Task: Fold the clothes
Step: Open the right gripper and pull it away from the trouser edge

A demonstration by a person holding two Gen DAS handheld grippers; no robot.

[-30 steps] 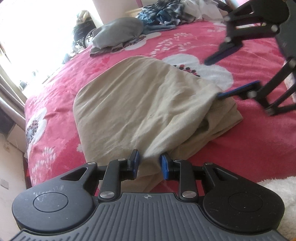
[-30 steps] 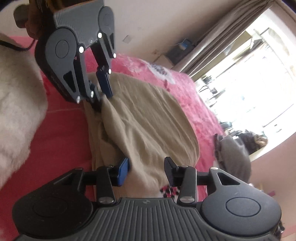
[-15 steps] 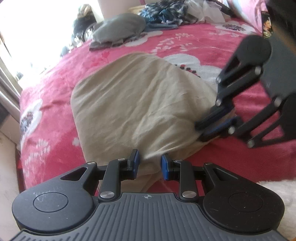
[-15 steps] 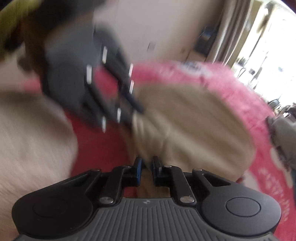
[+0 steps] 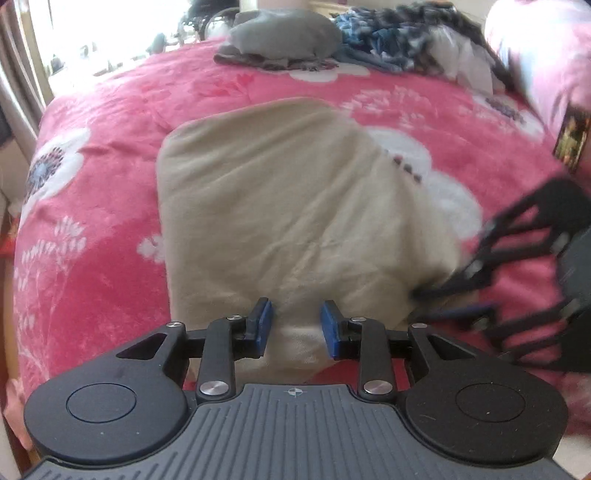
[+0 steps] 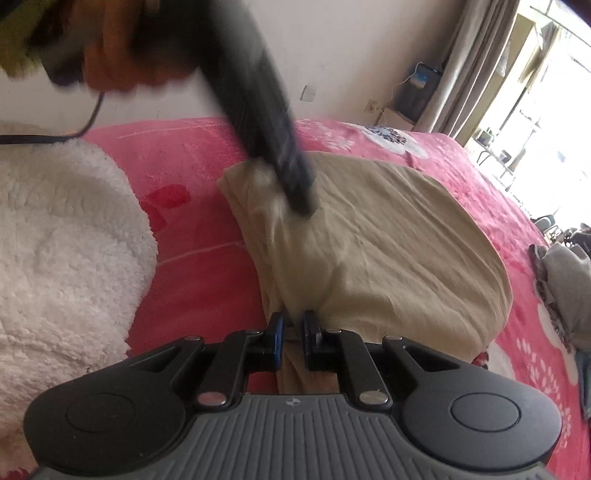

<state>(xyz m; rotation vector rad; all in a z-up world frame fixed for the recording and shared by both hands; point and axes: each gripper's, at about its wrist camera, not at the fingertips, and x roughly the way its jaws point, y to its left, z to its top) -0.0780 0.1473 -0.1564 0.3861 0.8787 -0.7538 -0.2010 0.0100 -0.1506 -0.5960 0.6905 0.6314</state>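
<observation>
Beige garment (image 5: 291, 206) folded, wrinkled, flat on pink floral blanket (image 5: 110, 155). Right gripper (image 6: 293, 334) pinches near edge; left gripper (image 5: 294, 325) spread. Fleece (image 6: 62, 236) beside.

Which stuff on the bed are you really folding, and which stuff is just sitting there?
Part of the folding:
- beige garment, spread on the pink blanket
- right gripper, jaws pinching the garment's edge
- left gripper, jaws open over its near edge

Just lying about:
- grey bundle
- blue patterned clothes pile
- white fluffy blanket
</observation>
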